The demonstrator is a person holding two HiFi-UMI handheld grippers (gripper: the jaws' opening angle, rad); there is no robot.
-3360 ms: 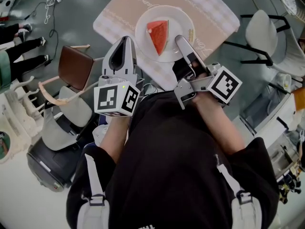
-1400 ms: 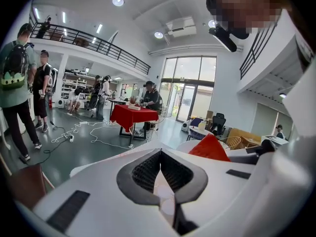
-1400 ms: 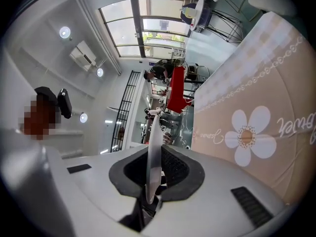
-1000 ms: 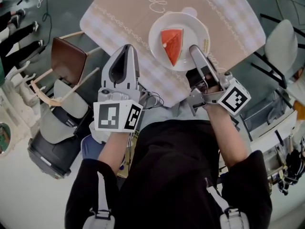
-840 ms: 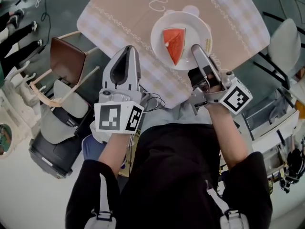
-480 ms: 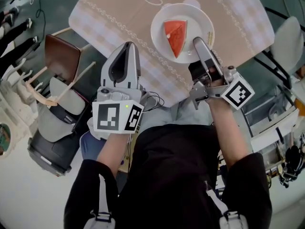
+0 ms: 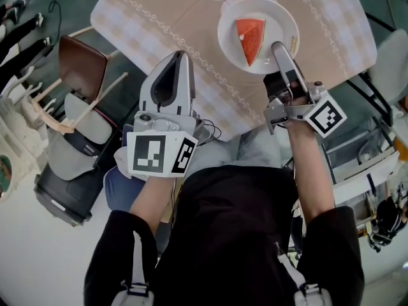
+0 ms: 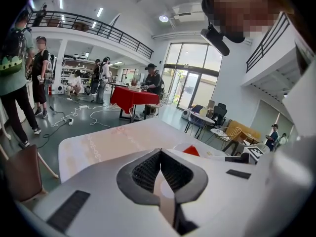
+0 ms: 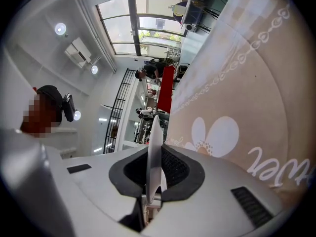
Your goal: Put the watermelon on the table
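Note:
A red watermelon wedge [image 7: 250, 37] lies on a white plate [image 7: 237, 13] above the beige checked tablecloth [image 7: 159, 11]. My right gripper [image 7: 279, 47] is shut on the plate's near rim; in the right gripper view the plate [image 9: 154, 147] runs edge-on between the jaws of the right gripper [image 9: 152, 181]. I cannot tell whether the plate touches the cloth. My left gripper [image 7: 180, 57] is shut with nothing in it, over the table's near edge, left of the plate. From the left gripper [image 8: 160, 153] view the watermelon [image 8: 192, 150] shows just beyond the jaws.
A brown chair seat [image 7: 80, 65] and a wooden chair frame [image 7: 60, 123] stand left of the table, with a dark bag [image 7: 60, 193] below them. A white chair [image 7: 392, 65] is at the right. Several people and a red-covered table [image 8: 129, 97] stand farther off.
My right gripper has carried the plate with the watermelon farther in over the table. The left gripper has come forward to the table's near edge, still shut.

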